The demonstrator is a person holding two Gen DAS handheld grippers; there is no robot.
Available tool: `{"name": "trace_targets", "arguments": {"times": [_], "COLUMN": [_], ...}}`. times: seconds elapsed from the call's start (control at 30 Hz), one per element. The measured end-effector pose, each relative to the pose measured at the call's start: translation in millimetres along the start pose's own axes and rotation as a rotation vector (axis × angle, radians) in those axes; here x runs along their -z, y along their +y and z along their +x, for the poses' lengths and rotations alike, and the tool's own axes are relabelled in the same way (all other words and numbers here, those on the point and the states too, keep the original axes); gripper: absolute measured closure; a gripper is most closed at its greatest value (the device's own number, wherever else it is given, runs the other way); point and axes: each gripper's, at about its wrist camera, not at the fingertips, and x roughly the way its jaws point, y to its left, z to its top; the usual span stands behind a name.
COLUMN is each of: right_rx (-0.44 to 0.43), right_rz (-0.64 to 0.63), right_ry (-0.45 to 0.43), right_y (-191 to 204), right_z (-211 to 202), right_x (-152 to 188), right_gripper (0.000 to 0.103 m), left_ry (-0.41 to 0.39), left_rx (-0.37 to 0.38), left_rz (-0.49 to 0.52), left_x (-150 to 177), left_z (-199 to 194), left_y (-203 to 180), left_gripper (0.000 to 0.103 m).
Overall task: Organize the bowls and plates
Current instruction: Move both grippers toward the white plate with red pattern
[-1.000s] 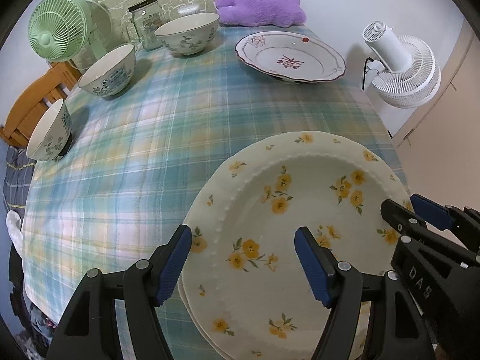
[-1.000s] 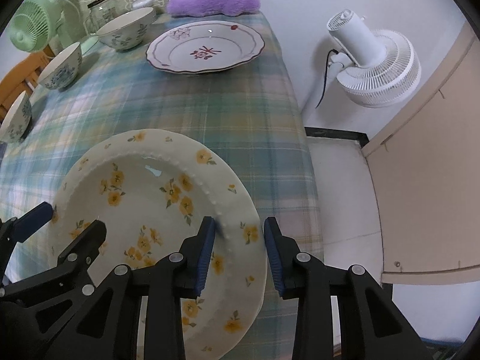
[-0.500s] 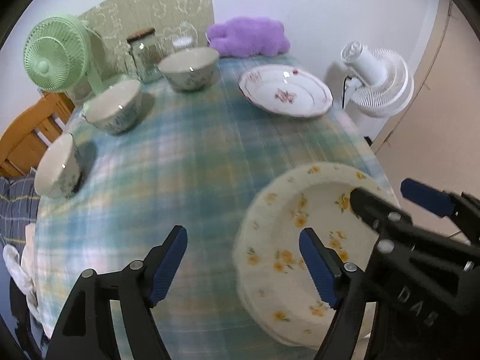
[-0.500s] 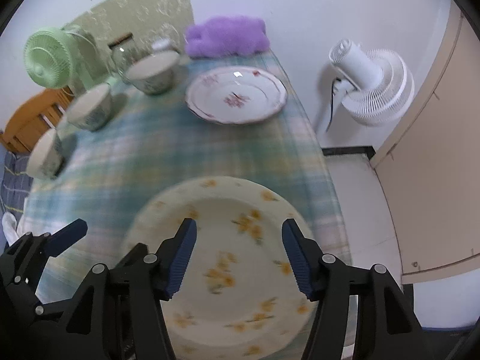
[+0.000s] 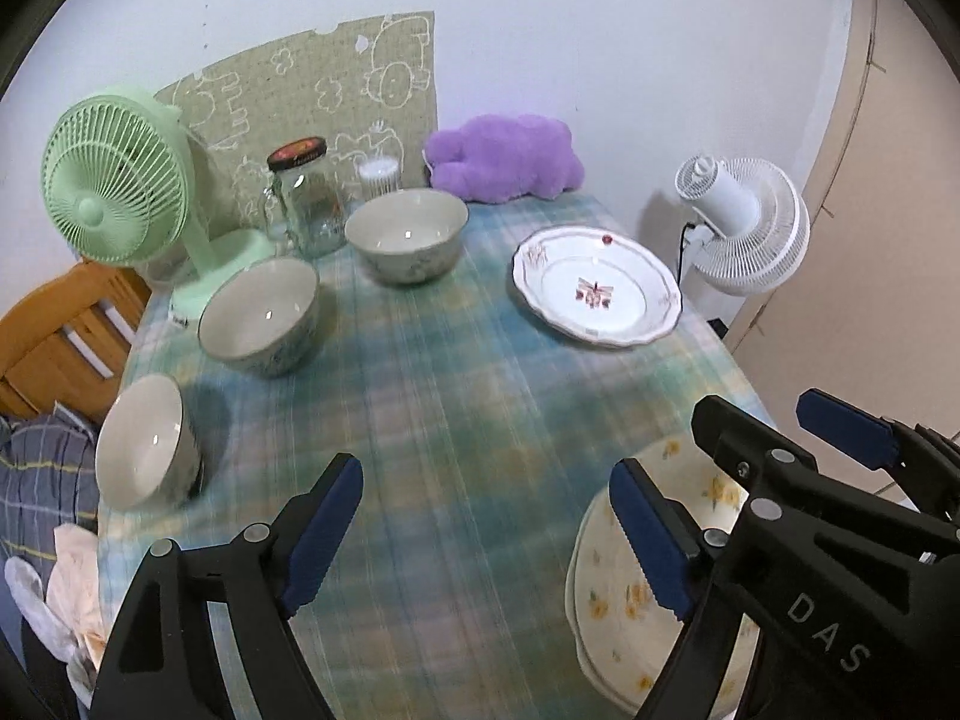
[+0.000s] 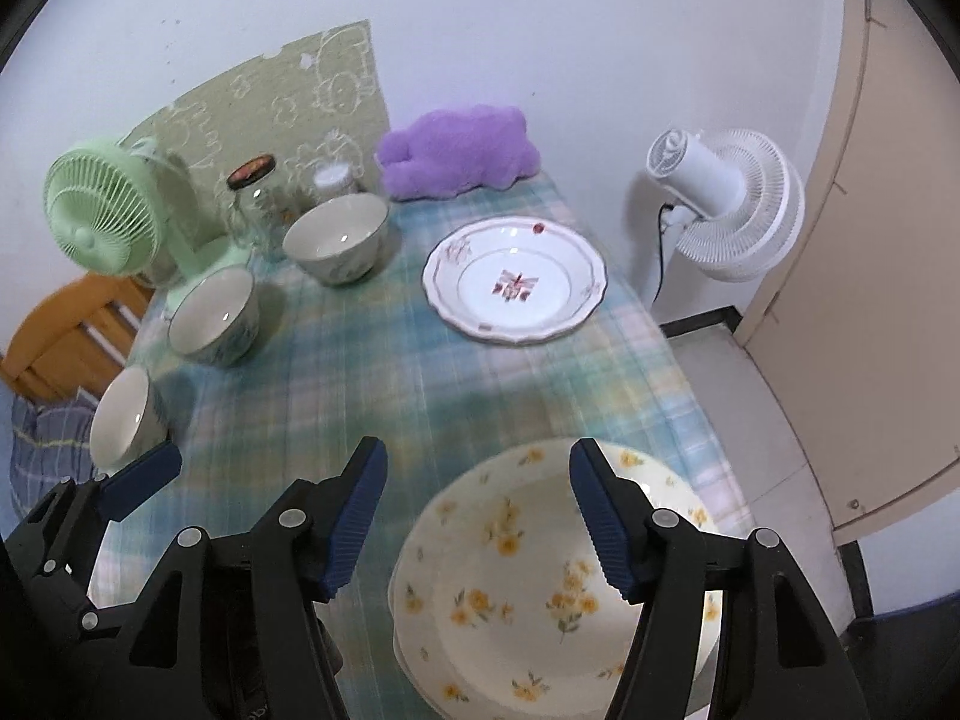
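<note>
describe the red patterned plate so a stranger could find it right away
Start at the white fan standing off the table's right side; the red patterned plate lies on the plaid tablecloth beside it, in front of the purple plush. It is white with a scalloped rim, unlike the yellow-flowered plates.

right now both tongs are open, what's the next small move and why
Probably send the right tongs forward to the white scalloped plate with red motif. It sits alone at the far right of the plaid tablecloth, while the yellow-flowered plates already lie stacked below, released. The left tongs are open too.
</note>
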Motion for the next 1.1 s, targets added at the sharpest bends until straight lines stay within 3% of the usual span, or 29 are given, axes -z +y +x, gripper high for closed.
{"name": "trace_targets", "arguments": {"times": [0.17, 0.63, 1.1], "right_rx": [0.01, -0.035, 0.002], "right_rz": [0.005, -0.053, -0.005], "right_ry": [-0.019, -0.049, 0.023], "right_y": [-9.3, -46.8, -81.8], "right_z": [9.1, 86.3, 192.2], "right_x": [-27.4, -110.1, -141.4], "right_gripper": [0.036, 0.036, 0.036], "left_ry": [-0.013, -0.047, 0.042], "left_rx": [0.002, -0.098, -0.165], "left_rz": [-0.026, -0.096, -0.07], "left_x": [-27.2, -95.7, -119.6], "left_z": [14.5, 89.9, 192.3], "left_y": [-8.7, -43.5, -59.6], "left_gripper": [0.017, 0.018, 0.025]}}
